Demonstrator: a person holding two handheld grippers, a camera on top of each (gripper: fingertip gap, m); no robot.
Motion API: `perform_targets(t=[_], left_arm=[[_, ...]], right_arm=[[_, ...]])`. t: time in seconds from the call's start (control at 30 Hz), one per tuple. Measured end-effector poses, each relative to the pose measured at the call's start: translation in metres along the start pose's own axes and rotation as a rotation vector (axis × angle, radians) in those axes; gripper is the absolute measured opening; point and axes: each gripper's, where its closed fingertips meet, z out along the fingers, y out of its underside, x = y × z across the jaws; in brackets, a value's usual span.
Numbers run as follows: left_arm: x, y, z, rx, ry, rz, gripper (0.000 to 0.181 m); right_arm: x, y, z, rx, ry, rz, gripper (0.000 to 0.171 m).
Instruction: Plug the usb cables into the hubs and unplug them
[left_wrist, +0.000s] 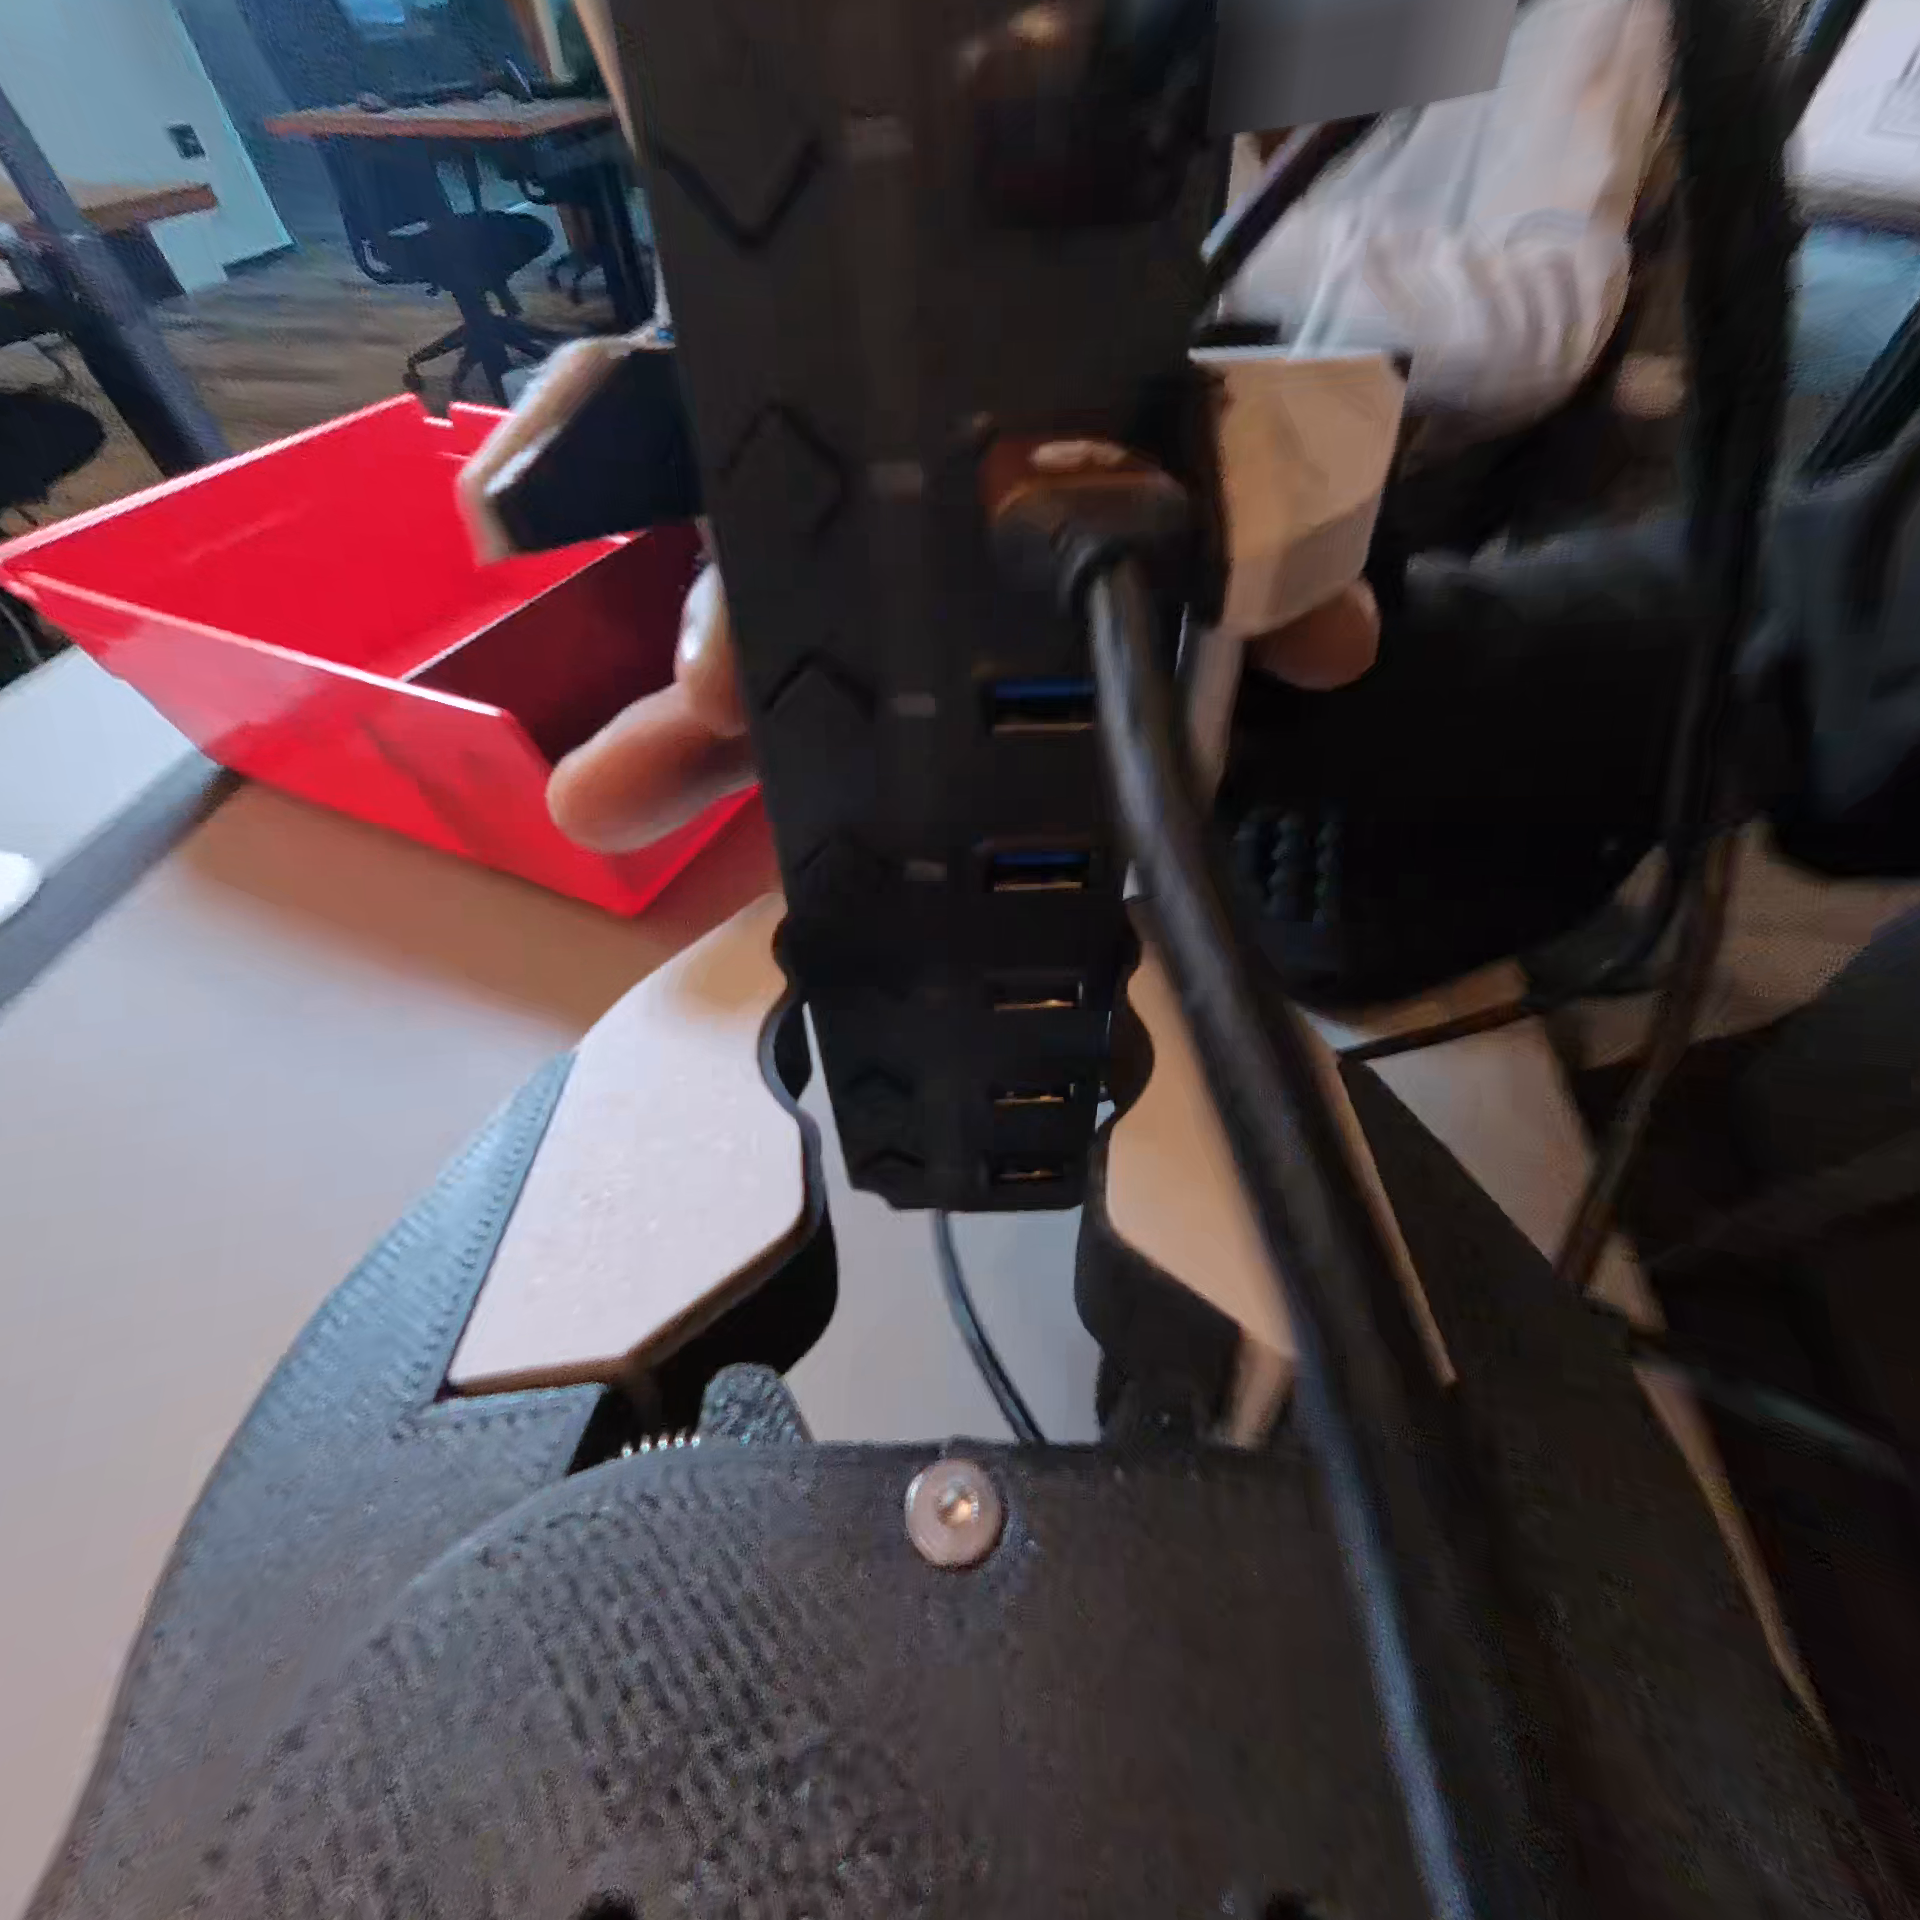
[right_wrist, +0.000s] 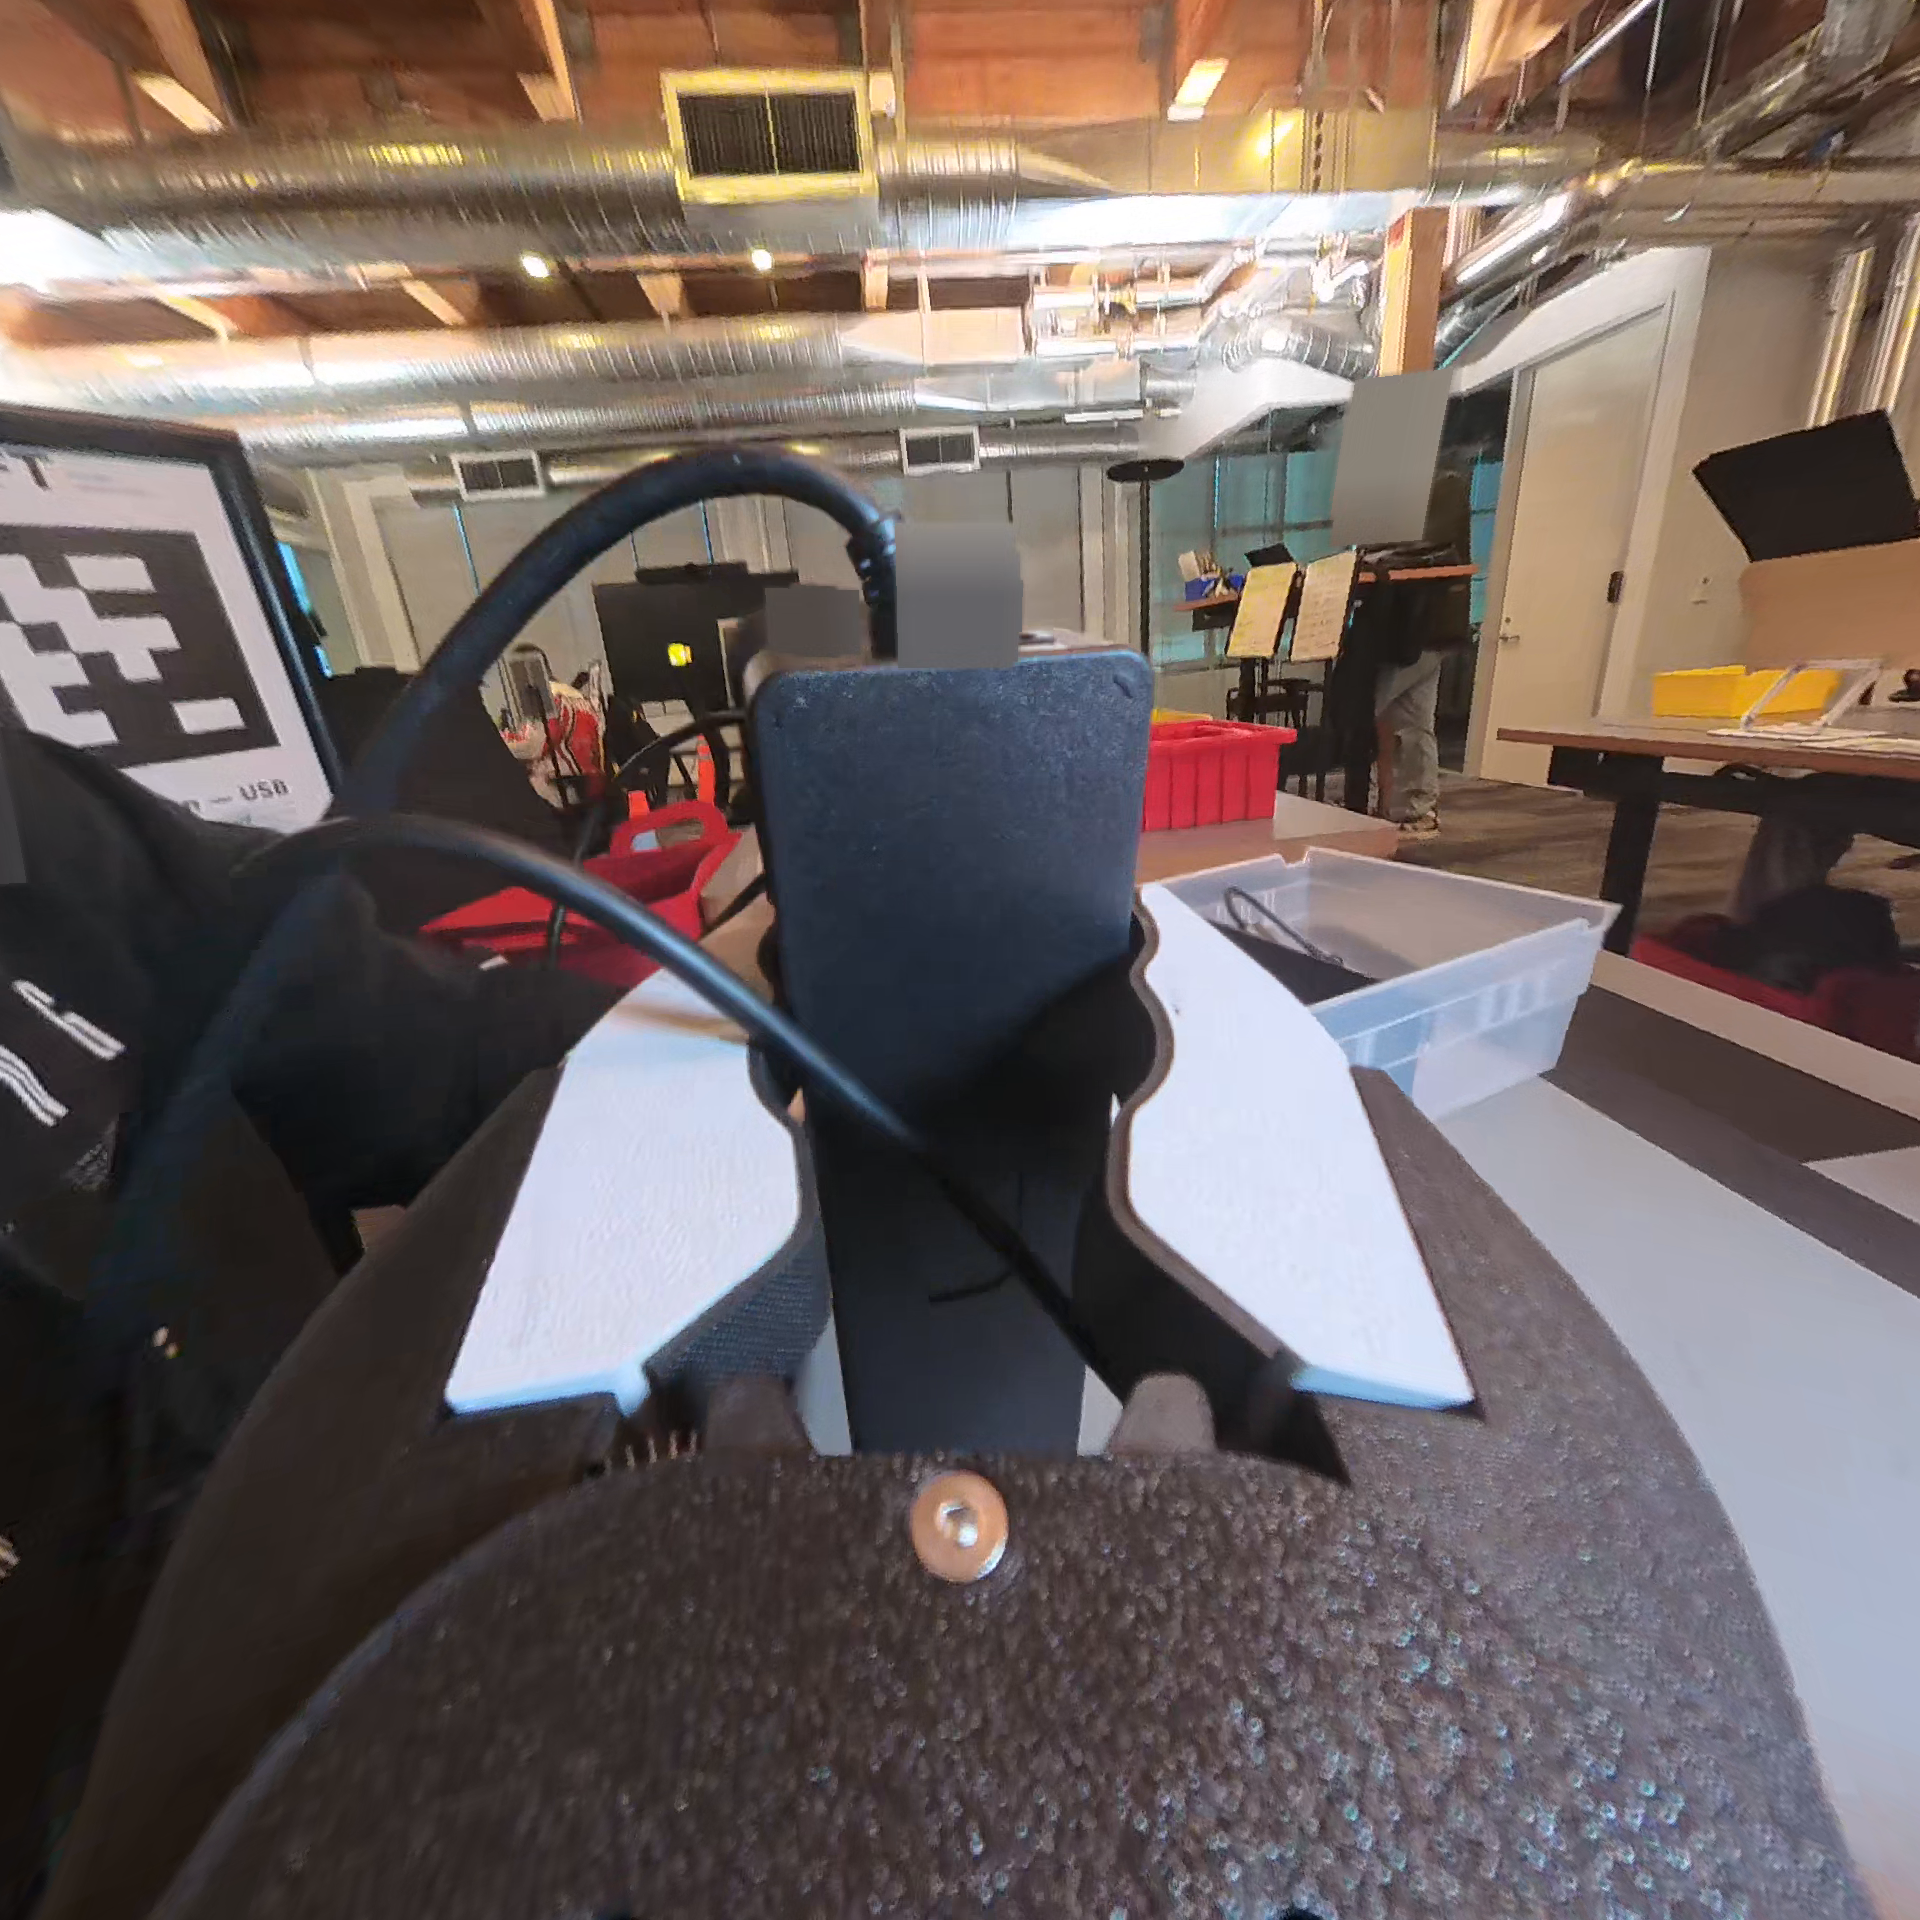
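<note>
Left gripper (left_wrist: 956, 1091) nearest the lens, fingers clamped on the lower end of a long black usb hub (left_wrist: 925, 644) that stands upright between them. Taking the hub as landmark: left of it a red bin (left_wrist: 312, 623) sits on the tan table (left_wrist: 208, 1143); just beside the hub's left edge a bare fingertip (left_wrist: 634, 779) touches it. On the hub's face a column of ports runs down the right side, one black usb cable (left_wrist: 1174, 883) plugged into an upper port, its cord hanging down across the right finger. Several ports below that plug are open. Right of the hub, the other gripper's white pad (left_wrist: 1299, 468) shows near the plug, blurred.

Right wrist view: right gripper (right_wrist: 956, 1039) closed on the plain back of the same black hub (right_wrist: 945, 883), held upright. Left of the hub a marker board (right_wrist: 135, 623) and a dark sleeve (right_wrist: 156, 1039); a thin black cord (right_wrist: 623, 914) crosses the hub's front. Right of the hub a clear plastic bin (right_wrist: 1455, 966) on the table.
</note>
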Motion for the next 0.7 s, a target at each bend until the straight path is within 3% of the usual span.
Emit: perform_targets(t=[0.17, 0.4, 0.6, 0.7], left_arm=[[-0.015, 0.022, -0.012, -0.041, -0.034, -0.065, 0.054], [-0.054, 0.028, -0.057, -0.023, -0.166, -0.135, 0.053], [-0.067, 0.035, -0.072, -0.082, -0.209, -0.126, 0.054], [-0.064, 0.030, -0.070, -0.063, -0.203, -0.126, 0.054]], right_arm=[[0.019, 0.011, -0.009, -0.168, 0.139, -0.050, 0.061], [0.071, 0.028, -0.094, -0.463, 0.403, -0.133, 0.068], [0.061, 0.071, -0.133, -0.814, 0.372, -0.247, 0.068], [0.054, 0.115, -0.119, -0.938, 0.282, -0.108, 0.071]])
